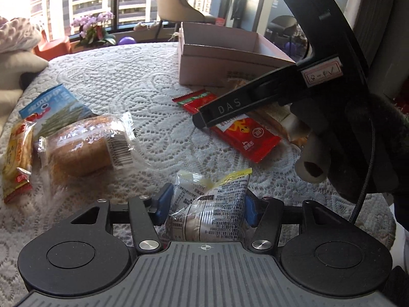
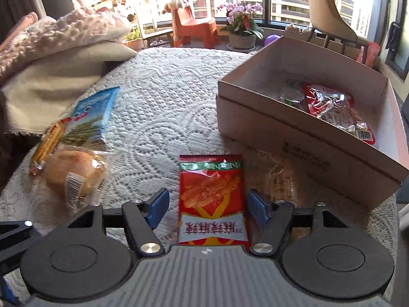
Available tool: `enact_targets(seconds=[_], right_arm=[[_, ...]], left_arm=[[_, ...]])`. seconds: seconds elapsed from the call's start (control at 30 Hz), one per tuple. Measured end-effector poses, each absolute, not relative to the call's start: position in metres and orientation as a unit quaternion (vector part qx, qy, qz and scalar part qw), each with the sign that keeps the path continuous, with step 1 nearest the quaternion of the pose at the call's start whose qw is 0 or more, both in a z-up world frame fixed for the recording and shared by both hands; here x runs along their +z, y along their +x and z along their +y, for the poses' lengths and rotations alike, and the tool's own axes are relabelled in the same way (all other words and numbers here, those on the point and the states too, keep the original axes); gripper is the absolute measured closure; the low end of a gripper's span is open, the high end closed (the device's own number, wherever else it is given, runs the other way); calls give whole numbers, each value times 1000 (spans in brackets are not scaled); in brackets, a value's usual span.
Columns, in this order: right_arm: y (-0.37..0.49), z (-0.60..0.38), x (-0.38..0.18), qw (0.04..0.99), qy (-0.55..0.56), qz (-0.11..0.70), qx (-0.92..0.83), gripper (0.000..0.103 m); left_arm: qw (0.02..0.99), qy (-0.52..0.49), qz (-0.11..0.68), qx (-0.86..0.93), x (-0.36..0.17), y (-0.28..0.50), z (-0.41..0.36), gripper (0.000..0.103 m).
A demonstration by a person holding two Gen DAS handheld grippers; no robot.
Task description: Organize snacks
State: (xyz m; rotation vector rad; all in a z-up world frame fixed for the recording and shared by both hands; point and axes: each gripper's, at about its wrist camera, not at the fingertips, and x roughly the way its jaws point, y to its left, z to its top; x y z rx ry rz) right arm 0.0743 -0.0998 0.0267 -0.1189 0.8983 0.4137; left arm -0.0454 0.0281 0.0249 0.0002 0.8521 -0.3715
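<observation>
Two snack packets framed between open jaws, box waiting at the far right of the table.

Left gripper (image 1: 204, 204): blue pads set apart on either side of a small clear-wrapped printed packet (image 1: 212, 204) lying on the lace tablecloth (image 1: 143, 76); pads very close to the wrapper, firm pressing not visible. Right gripper (image 2: 207, 204): fingers apart, red snack packet (image 2: 212, 199) flat between them, untouched on both sides. Cardboard box (image 2: 294, 138) just beyond, already holding a few wrappers. Probably light and soft, both packets; film likely slippery and crinkly, contents perhaps brittle. Better to pinch across the narrow width near the middle, gently, not at the sealed edge. Wrapped bread (image 1: 84, 148) and blue carton (image 1: 56, 105) still lying at the left.
</observation>
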Motion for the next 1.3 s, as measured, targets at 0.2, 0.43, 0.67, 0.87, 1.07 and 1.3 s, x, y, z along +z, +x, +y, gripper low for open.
enact_targets(seconds=[0.2,0.43,0.67,0.87,1.07,1.3], right_arm=[[33,-123,33,865,-64,447,218,50],[-18,-150,30,874,-72,426,221,41],[-29,-162,26,884,-73,414,205,28],[-19,-159,25,890,-50,410,195,27],[-16,-157,32,880,-32,420,220,58],[-32,-181,40,895,-26,406,182,58]], left_arm=[[890,-10,409,-200,41,-58,42,43],[884,37,425,-192,31,-59,20,40],[877,61,439,-186,29,-53,11,40],[874,58,443,-190,26,-56,11,39],[877,77,429,-202,23,-69,8,36],[880,49,435,-187,29,-64,4,41]])
